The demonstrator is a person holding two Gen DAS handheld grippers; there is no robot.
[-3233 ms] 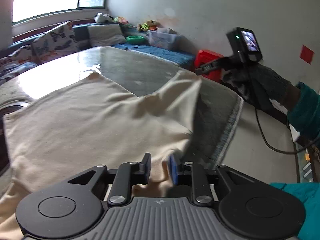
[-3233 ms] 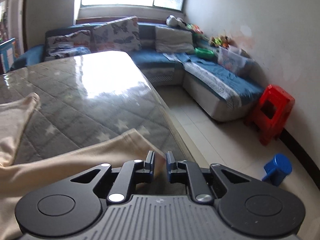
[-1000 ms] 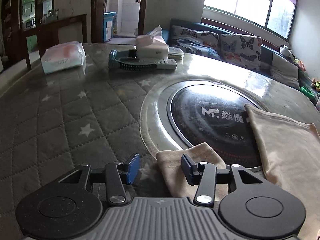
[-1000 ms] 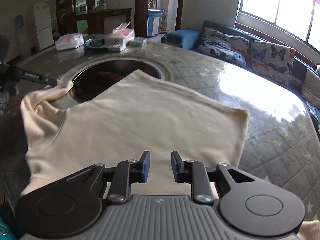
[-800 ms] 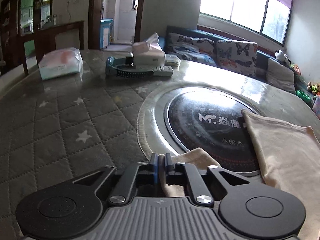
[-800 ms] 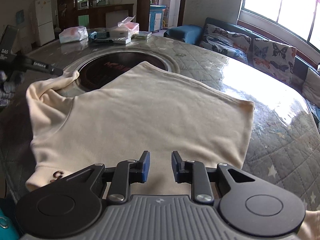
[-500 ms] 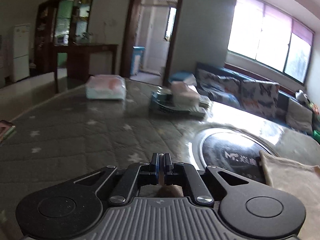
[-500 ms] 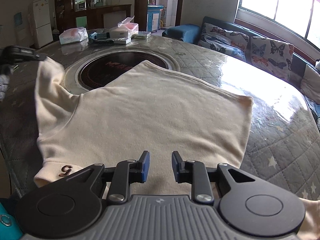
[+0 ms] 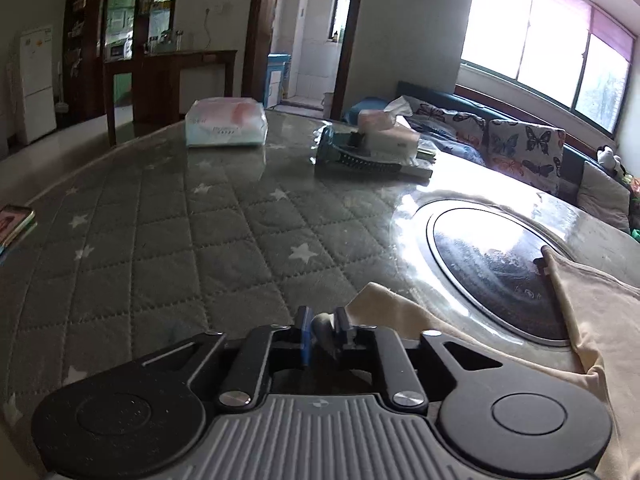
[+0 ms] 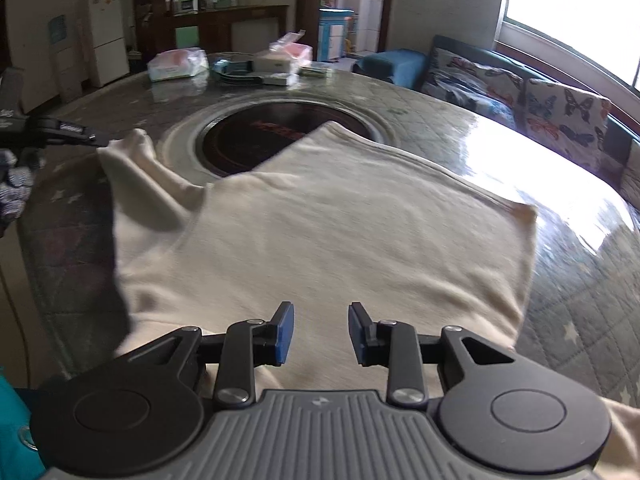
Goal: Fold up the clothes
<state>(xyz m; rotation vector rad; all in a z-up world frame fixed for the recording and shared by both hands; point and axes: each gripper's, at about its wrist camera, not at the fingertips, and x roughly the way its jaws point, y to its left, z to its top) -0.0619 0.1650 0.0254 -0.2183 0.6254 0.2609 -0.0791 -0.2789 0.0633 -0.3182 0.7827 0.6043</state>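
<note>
While sleeve lifts, left hand-held gripper pinching

Both grippers, left gripper and right gripper, are showing black linkages, silver screws, blue pads and ribbed grey housings; a teal sleeve is showing.

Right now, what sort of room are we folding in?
Most likely a home living and dining room: a sofa with butterfly cushions sits under the window, a round table has an inset cooktop, and a fridge stands farther back.
</note>
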